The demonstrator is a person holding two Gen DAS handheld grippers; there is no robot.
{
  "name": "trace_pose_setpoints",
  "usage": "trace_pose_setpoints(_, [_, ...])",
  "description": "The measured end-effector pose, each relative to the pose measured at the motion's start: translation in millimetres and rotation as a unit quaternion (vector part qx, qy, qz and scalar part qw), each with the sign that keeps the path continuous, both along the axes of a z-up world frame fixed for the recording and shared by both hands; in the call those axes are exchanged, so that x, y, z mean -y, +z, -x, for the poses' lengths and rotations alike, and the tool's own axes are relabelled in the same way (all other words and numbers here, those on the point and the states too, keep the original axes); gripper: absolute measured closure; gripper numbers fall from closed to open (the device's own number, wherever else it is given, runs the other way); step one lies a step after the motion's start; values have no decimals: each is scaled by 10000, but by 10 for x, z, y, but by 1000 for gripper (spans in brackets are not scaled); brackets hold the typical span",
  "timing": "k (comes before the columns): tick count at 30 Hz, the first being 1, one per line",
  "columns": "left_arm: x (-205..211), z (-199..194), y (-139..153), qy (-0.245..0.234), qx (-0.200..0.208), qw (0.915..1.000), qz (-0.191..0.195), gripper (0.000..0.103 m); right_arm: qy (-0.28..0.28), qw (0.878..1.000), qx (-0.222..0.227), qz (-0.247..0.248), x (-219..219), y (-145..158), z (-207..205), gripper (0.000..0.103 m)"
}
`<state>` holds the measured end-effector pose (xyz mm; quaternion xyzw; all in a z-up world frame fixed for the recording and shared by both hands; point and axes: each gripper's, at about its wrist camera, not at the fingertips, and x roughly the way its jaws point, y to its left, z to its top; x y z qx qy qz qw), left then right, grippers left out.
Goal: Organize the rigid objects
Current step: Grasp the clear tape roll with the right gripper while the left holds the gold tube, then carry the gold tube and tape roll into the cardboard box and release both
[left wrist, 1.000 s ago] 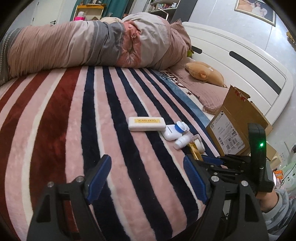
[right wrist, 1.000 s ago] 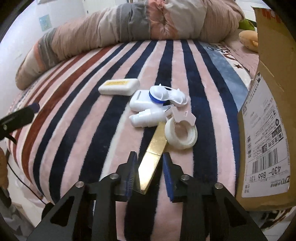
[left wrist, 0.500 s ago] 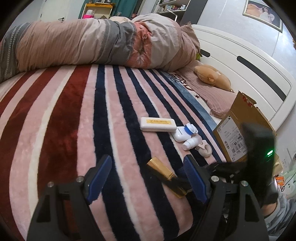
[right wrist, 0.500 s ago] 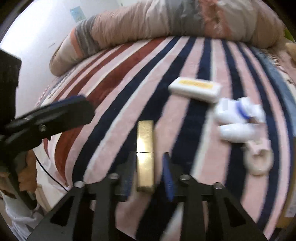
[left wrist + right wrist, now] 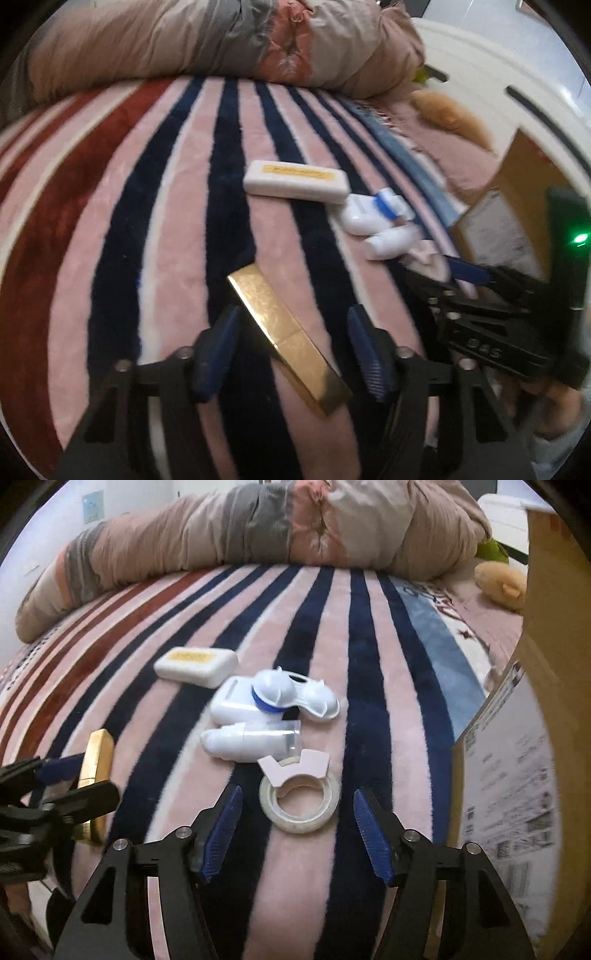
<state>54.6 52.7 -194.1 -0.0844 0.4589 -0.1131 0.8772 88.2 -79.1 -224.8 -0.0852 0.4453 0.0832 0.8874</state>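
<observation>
A gold bar (image 5: 284,332) lies slantwise on the striped blanket between the fingers of my left gripper (image 5: 291,325). Its jaws are closing and a gap still shows beside the right pad. In the right wrist view the gold bar (image 5: 98,760) sits inside the left gripper (image 5: 74,779) at the far left. My right gripper (image 5: 295,797) hangs over a tape roll (image 5: 299,805) with its jaws opening, touching nothing. Beyond lie a white tube (image 5: 251,744), a white device with a blue ring (image 5: 273,698) and a white case with a yellow label (image 5: 195,666).
A cardboard box (image 5: 517,775) with a shipping label stands open at the right. A rolled duvet (image 5: 221,40) runs across the back of the bed. A plush toy (image 5: 502,583) lies by the white headboard (image 5: 498,92). The bed edge drops off in front.
My right gripper carried the gold bar leftwards, let it go and swung back over the tape roll. My left gripper came down around the bar and its jaws narrowed.
</observation>
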Motion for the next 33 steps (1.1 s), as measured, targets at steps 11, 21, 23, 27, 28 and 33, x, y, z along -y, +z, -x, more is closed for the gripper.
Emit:
trace_pose_setpoints(11, [-205,100,202,111,277,9990,-346,88,463,9980,376,-219,-117,196,271,67])
trace_pose_setpoints(21, [-123,360,1349,-190,1373,9896,-395,88,1335,9789,1265,-892,-200,1242,830,67])
trace_pose_setpoints(23, [31,382,1600,-421,1573,9862,-294,88,1289,9765,1448,-940,-53,1435,930,67])
trace_pose_setpoints(27, [542,352,1946,-989,1834,9778,-236,88,983,9772,1683,-844,343,1650,1060,67])
trace_pose_setpoints(28, [713,324,2001,-1183,1838,9757,-159,88,888,9781,1695,-824,469,1669,1076,67])
trace_pose_setpoints(33, [1580,183,2063,-2033,1700,9642,-83,88,295,9842,1605,-690,1161,1685,1074,66])
